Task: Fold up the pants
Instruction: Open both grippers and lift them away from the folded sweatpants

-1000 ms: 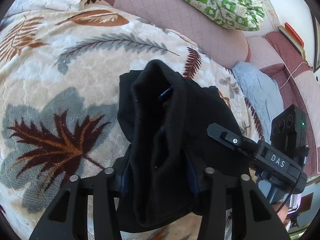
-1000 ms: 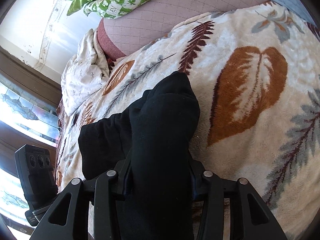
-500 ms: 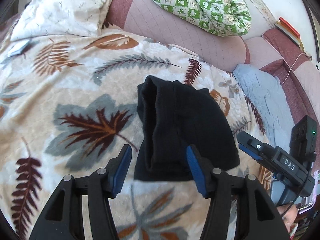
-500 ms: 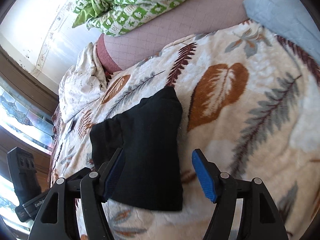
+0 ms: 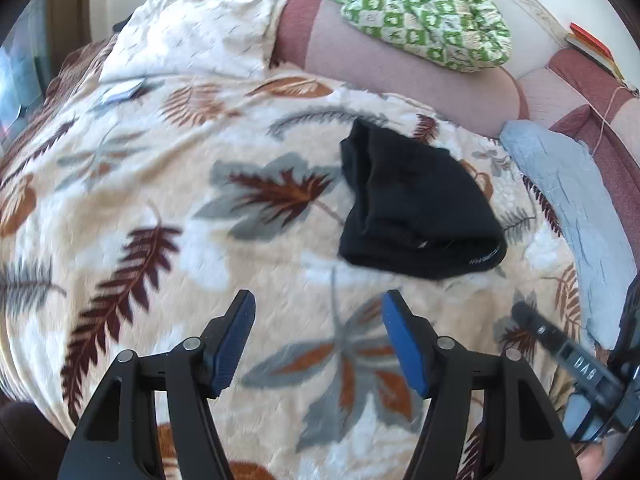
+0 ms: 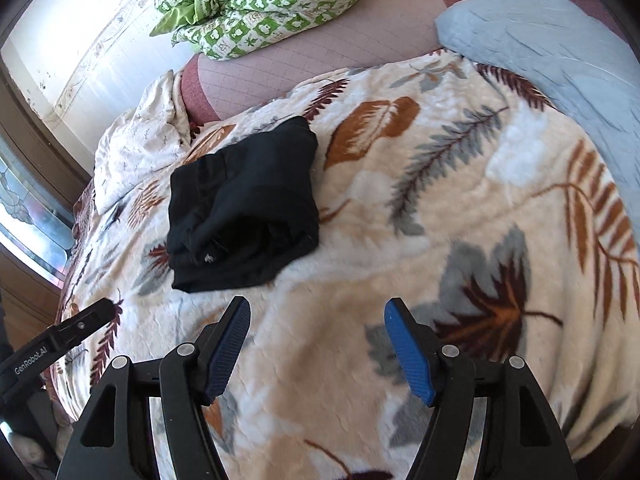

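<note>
Leaf-patterned blanket [image 5: 168, 208] spread over pink couch [image 5: 404, 64] as work surface; green checked quilt [image 6: 260, 4] heaped on backrest, blue cloth [image 6: 560, 52] at one end, pale crumpled sheet [image 5: 192, 32] at the other; black pants [image 5: 412, 208] lying on blanket as compact folded bundle, well beyond both sets of fingers, touched by neither; same bundle in right view [image 6: 244, 208], layers stacked, near edge slightly bulged, one corner standing proud toward backrest. Left gripper [image 5: 318, 338] spread wide, nothing between blue pads, hovering above bare blanket; right gripper [image 6: 318, 342] likewise spread wide and empty, just beside left unit. Judged: folding essentially complete, release and withdrawal in hand. To finish well: retreat straight back and up, clear of bundle, no fingertip dragged across top layer; plush blanket likely to grip fabric, so any contact liable to skew stack; if tidying wanted, light press on bulged near edge only, jaws left apart, no re-grasp.
</note>
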Demonstrator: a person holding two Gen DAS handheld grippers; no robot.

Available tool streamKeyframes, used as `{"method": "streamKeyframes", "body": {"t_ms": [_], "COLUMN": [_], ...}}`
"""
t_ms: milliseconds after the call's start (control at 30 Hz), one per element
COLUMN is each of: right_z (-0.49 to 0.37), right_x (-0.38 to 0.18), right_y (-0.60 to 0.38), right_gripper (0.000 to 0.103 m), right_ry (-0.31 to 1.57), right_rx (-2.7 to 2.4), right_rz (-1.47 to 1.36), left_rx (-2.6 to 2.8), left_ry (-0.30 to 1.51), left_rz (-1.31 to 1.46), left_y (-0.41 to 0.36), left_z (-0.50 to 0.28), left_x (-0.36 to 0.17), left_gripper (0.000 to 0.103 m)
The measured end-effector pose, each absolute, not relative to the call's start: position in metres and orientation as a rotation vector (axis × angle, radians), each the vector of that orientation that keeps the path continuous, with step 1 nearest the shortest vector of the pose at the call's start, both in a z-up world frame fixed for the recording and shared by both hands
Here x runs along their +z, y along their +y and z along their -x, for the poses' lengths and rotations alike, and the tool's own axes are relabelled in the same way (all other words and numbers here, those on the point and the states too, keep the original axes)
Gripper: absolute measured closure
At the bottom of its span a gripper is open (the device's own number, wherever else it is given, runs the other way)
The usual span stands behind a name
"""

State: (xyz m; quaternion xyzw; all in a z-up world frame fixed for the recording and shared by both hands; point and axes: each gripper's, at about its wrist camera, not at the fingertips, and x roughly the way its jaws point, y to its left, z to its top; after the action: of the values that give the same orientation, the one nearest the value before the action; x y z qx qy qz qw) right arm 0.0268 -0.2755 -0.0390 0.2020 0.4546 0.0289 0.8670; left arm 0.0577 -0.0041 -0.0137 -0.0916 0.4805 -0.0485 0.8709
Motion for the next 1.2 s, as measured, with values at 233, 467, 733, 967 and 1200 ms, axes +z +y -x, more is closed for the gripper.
{"method": "streamKeyframes", "body": {"t_ms": [233, 467, 733, 967, 1200], "right_z": [-0.046, -0.093, -0.118, -0.12, -0.222], "right_x": [-0.026, -0.018, -0.056, 0.007, -0.014], "right_y": [-0.284, -0.248, -0.234, -0.223, -0.18], "right_gripper": [0.028, 0.028, 0.024, 0.024, 0.025], "right_ry": [0.919, 0.875, 1.03, 0.893, 1.033], "right_rx": [0.058, 0.207, 0.137, 0.158, 0.161], "right_rz": [-0.486, -0.484, -0.338, -0.252, -0.163], "left_rx": [-0.08, -0.062, -0.07, -0.072, -0.084], "left_ry": [1.066, 1.017, 1.03, 1.035, 1.027], "left_rz": [0.239, 0.163, 0.15, 0.179, 0.163], "left_y": [0.009, 0.002, -0.001, 0.004, 0.004], "left_z": [-0.043, -0.037, -0.041, -0.047, -0.05], "left_x": [-0.037, -0.025, -0.03, -0.038, -0.041], "left_gripper": [0.038, 0.038, 0.037, 0.037, 0.037]}}
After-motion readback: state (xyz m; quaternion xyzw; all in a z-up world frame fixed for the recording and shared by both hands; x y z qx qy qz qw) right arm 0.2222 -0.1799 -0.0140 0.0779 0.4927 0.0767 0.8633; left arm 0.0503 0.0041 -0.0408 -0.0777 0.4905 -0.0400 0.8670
